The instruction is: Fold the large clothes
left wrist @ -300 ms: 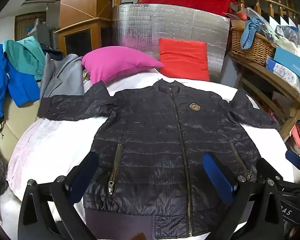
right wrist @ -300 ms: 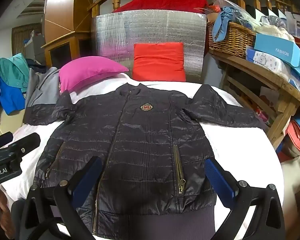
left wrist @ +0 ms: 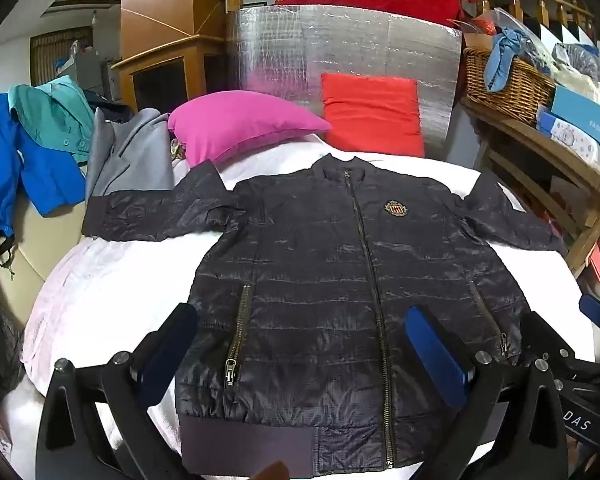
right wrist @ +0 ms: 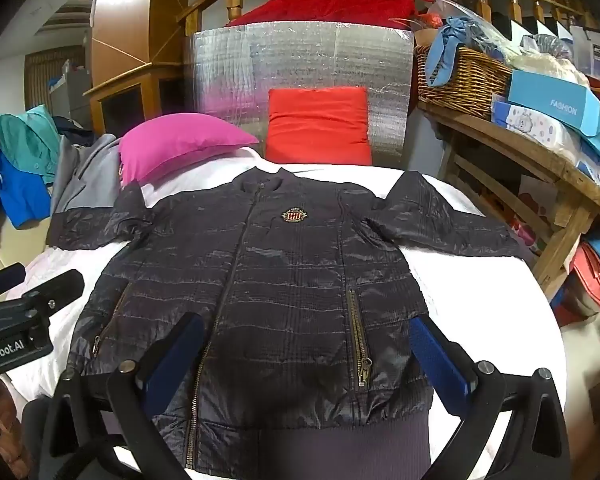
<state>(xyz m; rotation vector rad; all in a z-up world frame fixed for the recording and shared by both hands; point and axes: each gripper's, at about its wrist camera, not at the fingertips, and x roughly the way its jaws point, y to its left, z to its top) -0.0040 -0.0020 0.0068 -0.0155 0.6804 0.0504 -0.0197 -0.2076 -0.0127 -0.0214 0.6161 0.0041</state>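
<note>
Two tools over near hem of jacket, both spread wide, nothing gripped. Left tool low above lower front, blue pads apart either side of pocket zip and centre zip; no contact visible. Right tool likewise released, pads straddling right pocket zip, hovering over hem area. Jacket dark, quilted, zipped up, lying flat face-up on white bed, sleeves spread out to both sides, collar toward far end, crest badge on chest. Ribbed waistband nearest cameras. Pink pillow beyond left sleeve, touching or just beside it; red cushion propped against silver foil panel behind collar. Grey coat, blue and teal garments piled at far left off bed edge. Wicker basket and boxes on wooden shelf at right. Part of left tool seen at left edge in right wrist view, beside jacket's left side.
</note>
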